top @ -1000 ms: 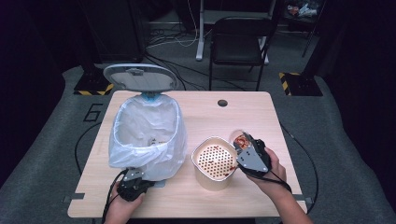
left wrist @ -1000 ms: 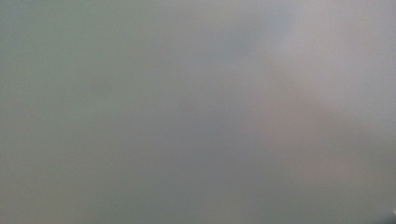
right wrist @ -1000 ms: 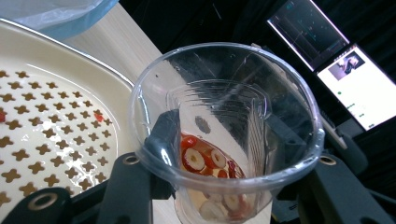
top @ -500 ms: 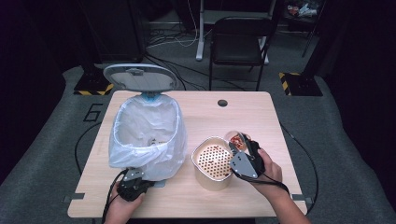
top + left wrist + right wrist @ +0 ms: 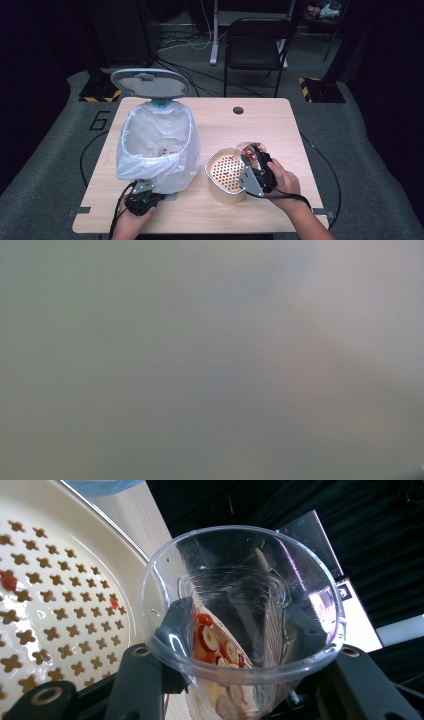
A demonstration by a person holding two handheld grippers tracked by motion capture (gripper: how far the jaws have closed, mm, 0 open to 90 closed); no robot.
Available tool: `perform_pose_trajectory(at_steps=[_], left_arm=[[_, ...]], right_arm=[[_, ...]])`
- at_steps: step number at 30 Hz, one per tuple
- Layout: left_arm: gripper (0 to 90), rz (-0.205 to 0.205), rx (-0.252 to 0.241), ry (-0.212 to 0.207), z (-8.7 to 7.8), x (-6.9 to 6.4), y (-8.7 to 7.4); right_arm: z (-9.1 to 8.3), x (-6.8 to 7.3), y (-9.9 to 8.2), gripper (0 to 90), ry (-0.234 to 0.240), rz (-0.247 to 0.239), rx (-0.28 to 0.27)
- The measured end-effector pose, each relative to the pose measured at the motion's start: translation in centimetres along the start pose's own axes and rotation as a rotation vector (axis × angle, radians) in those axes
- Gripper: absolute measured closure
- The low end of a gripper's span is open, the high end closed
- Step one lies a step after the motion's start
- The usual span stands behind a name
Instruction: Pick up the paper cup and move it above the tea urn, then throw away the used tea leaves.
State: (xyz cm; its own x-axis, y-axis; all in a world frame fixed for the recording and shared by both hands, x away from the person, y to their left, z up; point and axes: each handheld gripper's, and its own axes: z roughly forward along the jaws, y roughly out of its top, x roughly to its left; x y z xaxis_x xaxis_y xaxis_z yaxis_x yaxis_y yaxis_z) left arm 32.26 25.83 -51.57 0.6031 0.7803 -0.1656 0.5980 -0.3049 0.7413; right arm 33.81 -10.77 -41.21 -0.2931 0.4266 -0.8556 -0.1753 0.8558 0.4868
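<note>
Left gripper [image 5: 141,199] — at the table's [image 5: 280,125] near edge toward the left corner, pressed against the base of the white-bagged bin [image 5: 157,145]; its own view is a grey blur, but the jaws read as fully closed, apparently clamped on the liner or the bin's foot to steady it, though what exactly is pinched cannot be told. Bin lid [image 5: 149,83] stands raised behind, toward the far left edge. Perforated cream strainer bowl [image 5: 227,172] — near edge, right of centre, just beside the bin; a few red scraps lie on its holes. Right gripper [image 5: 252,167] — jaws part-way closed around a clear plastic cup [image 5: 240,625], tipped sideways over the bowl's right rim, with red-and-white sliced pieces [image 5: 215,647] inside. Step judged in hand: pouring the cup's contents into the strainer. Next move calls for a further tilt with the cup's mouth held over the bowl, grip unchanged, so nothing spills onto the table.
</note>
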Motion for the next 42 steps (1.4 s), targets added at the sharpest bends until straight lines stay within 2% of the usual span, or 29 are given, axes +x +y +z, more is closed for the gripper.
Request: perform_pose_trajectory(at_steps=[6,17,18,19,21,25,26,31,32,33,36,37,39,41,42], left_arm=[[90.0,0.0,0.0,0.0,0.0,0.0,0.0],[90.0,-0.001,0.0,0.0,0.0,0.0,0.0],[90.0,0.0,0.0,0.0,0.0,0.0,0.0],[90.0,0.0,0.0,0.0,0.0,0.0,0.0],[90.0,0.0,0.0,0.001,0.0,0.0,0.0],[90.0,0.0,0.0,0.0,0.0,0.0,0.0],[90.0,0.0,0.0,0.0,0.0,0.0,0.0],[90.0,-0.008,-0.005,-0.002,0.0,0.0,0.0],[90.0,-0.008,-0.005,-0.001,0.0,0.0,0.0],[90.0,-0.007,-0.005,-0.002,0.0,0.0,0.0],[90.0,-0.007,-0.004,-0.002,0.0,0.0,0.0],[90.0,-0.007,-0.005,-0.002,0.0,0.0,0.0],[90.0,-0.007,-0.005,-0.002,0.0,0.0,0.0],[90.0,-0.007,-0.004,-0.001,0.0,0.0,0.0],[90.0,-0.007,-0.004,-0.001,0.0,0.0,0.0]], right_arm=[[-0.1,0.4,0.2,53.3,-0.009,-0.076,0.005],[0.1,1.0,0.3,53.4,0.01,-0.139,0.008],[-0.1,1.5,0.2,53.6,0.006,-0.084,0.029],[-0.1,1.5,0.2,53.6,0.006,-0.084,0.029],[0.1,1.3,0.4,53.7,0.006,-0.176,0.007],[0.0,1.5,0.7,53.7,0.012,-0.207,0.01],[0.1,1.4,0.8,53.7,0.013,-0.242,0.006],[0.2,1.7,1.0,53.7,0.017,-0.318,0.015],[0.1,2.0,0.9,53.7,0.016,-0.297,0.027],[0.2,1.8,1.0,53.8,0.024,-0.336,0.019],[0.3,2.2,0.9,53.7,0.012,-0.337,0.025],[0.3,2.1,1.0,53.8,0.015,-0.365,0.019],[0.3,2.1,1.0,53.8,0.006,-0.388,0.017],[0.3,2.5,0.8,53.9,-0.003,-0.377,0.026],[0.4,2.5,0.8,53.8,-0.002,-0.395,0.023]])
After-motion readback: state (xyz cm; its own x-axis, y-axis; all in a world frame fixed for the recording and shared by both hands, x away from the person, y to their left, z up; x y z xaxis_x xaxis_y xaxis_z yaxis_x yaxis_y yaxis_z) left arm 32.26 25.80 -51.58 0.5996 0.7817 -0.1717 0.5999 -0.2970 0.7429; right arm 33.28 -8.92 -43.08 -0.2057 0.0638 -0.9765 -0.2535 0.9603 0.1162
